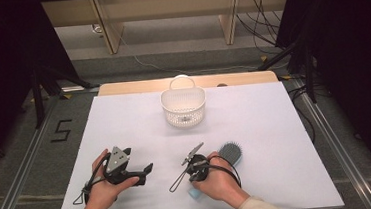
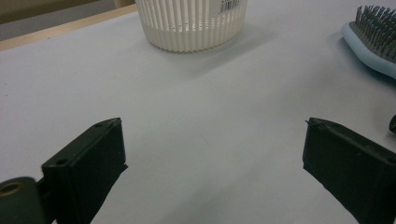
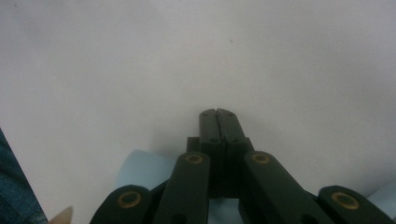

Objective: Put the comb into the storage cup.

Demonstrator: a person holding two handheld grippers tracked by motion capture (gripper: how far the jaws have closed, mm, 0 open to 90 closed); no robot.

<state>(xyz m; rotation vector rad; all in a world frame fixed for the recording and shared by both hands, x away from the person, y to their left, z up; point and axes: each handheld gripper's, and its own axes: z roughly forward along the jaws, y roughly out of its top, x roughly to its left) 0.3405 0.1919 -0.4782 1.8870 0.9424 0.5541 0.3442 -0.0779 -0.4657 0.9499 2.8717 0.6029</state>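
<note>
Basket (image 1: pixel 183 107) white, slotted, near table (image 1: pixel 275 127) far edge; wide bare room around it. Hairbrush (image 1: pixel 230 152) blue, dark bristles, nearer person than basket, right. Right gripper (image 3: pixel 217 112) closed, empty, beside brush. Left gripper (image 2: pixel 212 140) open, empty.

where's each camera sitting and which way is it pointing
High view: above the person's edge of the table, looking forward and down; both forearms and hands show, left tongs and right tongs.
Left gripper view: rides the left tongs, low over the table, facing the white basket and hairbrush; its two jaws stand wide apart.
Right gripper view: rides the right tongs, looking down at the bare table; jaws shut together, pale blue hairbrush handle beneath.
Shared: high and left gripper views both show basket and hairbrush.
</note>
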